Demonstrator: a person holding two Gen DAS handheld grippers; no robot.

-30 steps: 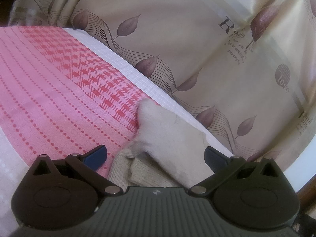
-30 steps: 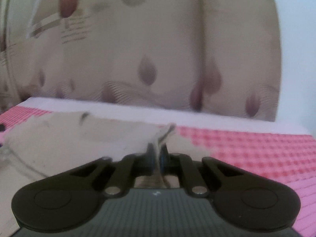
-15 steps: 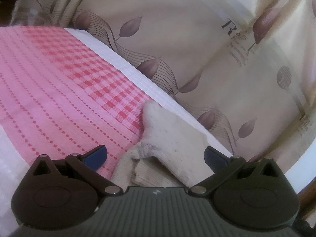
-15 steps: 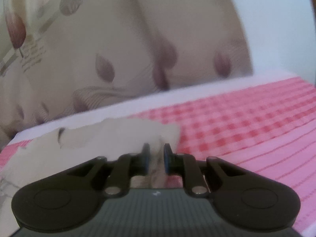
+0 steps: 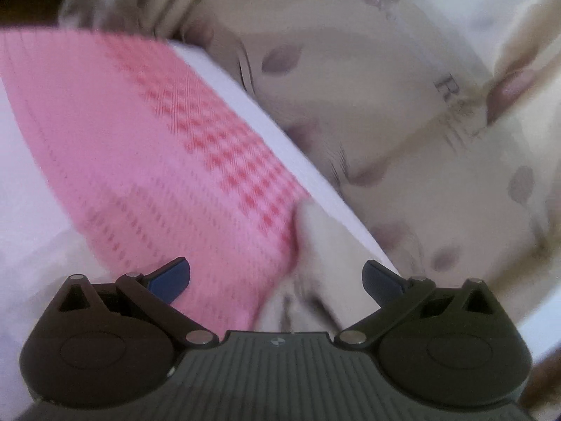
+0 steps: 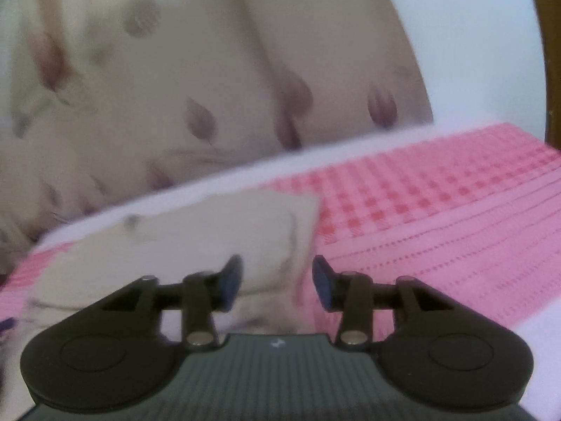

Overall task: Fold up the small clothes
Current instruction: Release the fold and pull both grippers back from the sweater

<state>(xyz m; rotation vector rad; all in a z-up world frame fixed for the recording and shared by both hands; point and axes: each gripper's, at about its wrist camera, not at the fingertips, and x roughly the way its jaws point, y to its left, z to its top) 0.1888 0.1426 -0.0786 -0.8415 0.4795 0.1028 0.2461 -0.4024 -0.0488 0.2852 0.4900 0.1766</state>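
Right gripper [image 6: 277, 282] has just been opening, its jaws half apart and gripping nothing, over the cream garment [image 6: 196, 242] near the pink bedspread's [image 6: 438, 217] far edge. Left gripper [image 5: 275, 277] is wide open and empty. A fold looks just released; next comes a fresh grasp on an edge.

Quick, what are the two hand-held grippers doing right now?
Left hand-held gripper: open, holding nothing.
Right hand-held gripper: jaws just opened, letting go of the beige garment.

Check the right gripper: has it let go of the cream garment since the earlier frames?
Yes. The right gripper, earlier pinching the cream garment, has just been opening; the cloth lies loose on the pink bedsheet.
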